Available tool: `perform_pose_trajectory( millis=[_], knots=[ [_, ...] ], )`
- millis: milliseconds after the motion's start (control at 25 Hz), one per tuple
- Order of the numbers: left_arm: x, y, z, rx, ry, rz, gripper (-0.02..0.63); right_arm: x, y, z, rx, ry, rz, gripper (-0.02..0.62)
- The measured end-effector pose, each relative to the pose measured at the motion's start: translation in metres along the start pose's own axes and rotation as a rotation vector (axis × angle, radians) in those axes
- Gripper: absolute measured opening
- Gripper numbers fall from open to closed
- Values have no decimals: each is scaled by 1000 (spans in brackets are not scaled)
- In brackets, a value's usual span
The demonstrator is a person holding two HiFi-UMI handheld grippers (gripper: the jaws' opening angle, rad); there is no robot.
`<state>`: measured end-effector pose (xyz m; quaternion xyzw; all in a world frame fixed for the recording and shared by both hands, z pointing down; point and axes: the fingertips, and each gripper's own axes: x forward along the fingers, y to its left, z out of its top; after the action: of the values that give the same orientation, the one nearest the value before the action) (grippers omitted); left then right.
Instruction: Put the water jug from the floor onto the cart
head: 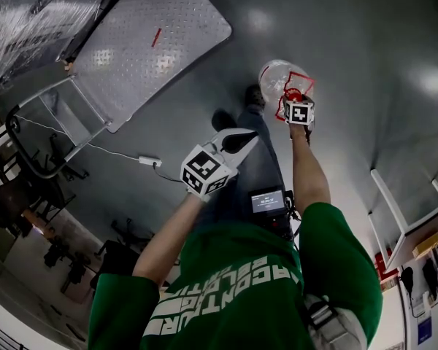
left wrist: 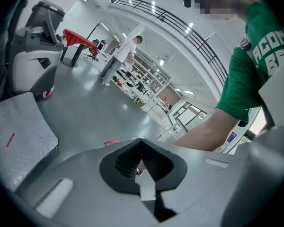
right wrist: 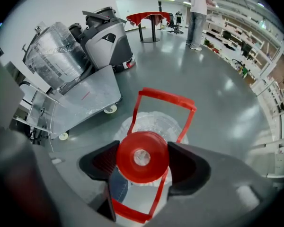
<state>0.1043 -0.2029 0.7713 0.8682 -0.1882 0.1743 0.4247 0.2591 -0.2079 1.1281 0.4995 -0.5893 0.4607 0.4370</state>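
At lower centre, the right gripper [right wrist: 142, 161] pinches the water jug [right wrist: 149, 123], probably heavy and slippery, by its stiff red cap [right wrist: 143, 155]; the left gripper [left wrist: 141, 148] is pressed together.

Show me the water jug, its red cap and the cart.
water jug [right wrist: 150, 122]: right gripper view, clear shoulder.
red cap [right wrist: 142, 157]: right gripper view, cap top.
cart [head: 157, 46]: head view, bare metal deck.

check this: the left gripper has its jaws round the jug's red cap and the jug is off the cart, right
No, it is the right gripper whose jaws are round the red cap of the jug, as the right gripper view shows. The left gripper is shut and empty. The jug is off the cart.
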Motion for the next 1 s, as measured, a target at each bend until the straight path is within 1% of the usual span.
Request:
perform_pose_trajectory(
  millis=[320,520,640,920,1000],
  knots=[
    [6,2,9,-6,-11,8,9,10,-5,-4,2,12,-1,301],
    [2,4,8,-9,-19,28,9,14,-7,-8,19,32,-28,302],
    [-2,6,5,-15,-20,40,9,8,-9,-5,9,42,-42,301],
    [-10,10,6,-10,-45,66,9,-3,-10,-18,-6,100,-65,301],
    [-13,10,9,-6,-59,69,9,-4,-6,-12,-14,79,-44,301]
  ],
)
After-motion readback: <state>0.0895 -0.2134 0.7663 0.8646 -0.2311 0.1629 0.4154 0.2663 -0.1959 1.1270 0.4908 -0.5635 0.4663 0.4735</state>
